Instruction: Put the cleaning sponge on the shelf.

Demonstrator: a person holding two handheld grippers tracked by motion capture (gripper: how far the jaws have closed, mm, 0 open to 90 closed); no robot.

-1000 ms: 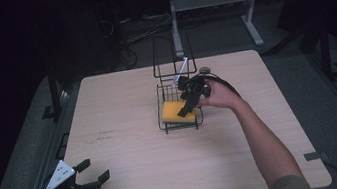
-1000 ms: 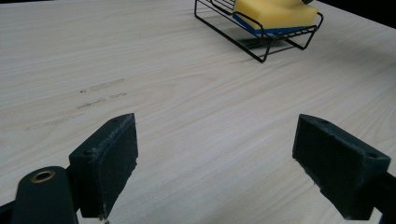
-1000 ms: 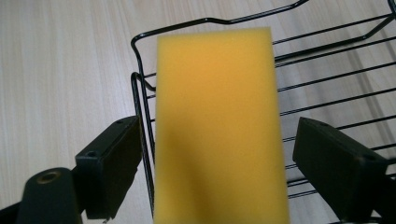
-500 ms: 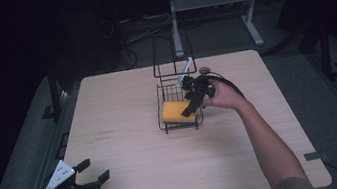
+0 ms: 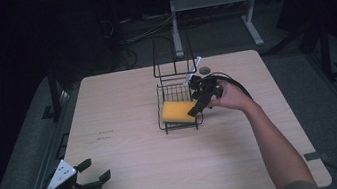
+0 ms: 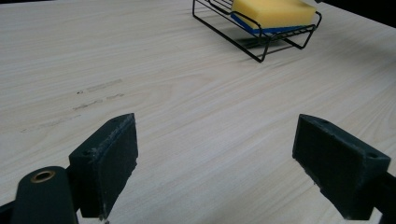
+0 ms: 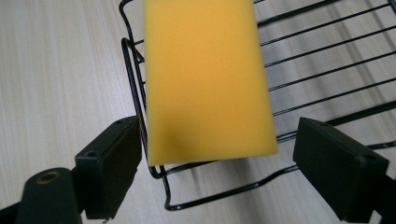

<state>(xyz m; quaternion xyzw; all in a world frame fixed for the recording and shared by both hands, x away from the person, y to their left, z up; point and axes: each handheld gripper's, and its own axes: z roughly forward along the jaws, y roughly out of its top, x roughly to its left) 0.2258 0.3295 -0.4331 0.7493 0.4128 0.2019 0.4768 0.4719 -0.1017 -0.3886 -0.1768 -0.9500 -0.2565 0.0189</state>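
Note:
A yellow sponge [image 5: 177, 111] with a blue underside lies in a low black wire rack [image 5: 167, 125] near the middle of the table. My right gripper [image 5: 197, 104] hovers at the rack's right end. In the right gripper view its jaws stand open [image 7: 217, 172], just short of the near end of the sponge [image 7: 205, 79], which rests on the rack's wires [image 7: 327, 60]. My left gripper [image 5: 96, 169] is open near the table's front left corner, low over bare wood [image 6: 215, 163]. From there the sponge [image 6: 273, 11] and rack [image 6: 261, 49] appear far off.
A tall wire loop [image 5: 170, 53] rises at the back of the rack. The light wooden table [image 5: 121, 96] ends in dark floor on all sides. A metal stand [image 5: 213, 2] is behind the table. A small round hole [image 5: 204, 70] sits near the far edge.
My right gripper has drawn slightly back and to the right, off the sponge. The sponge stays in the rack. The left gripper has not moved.

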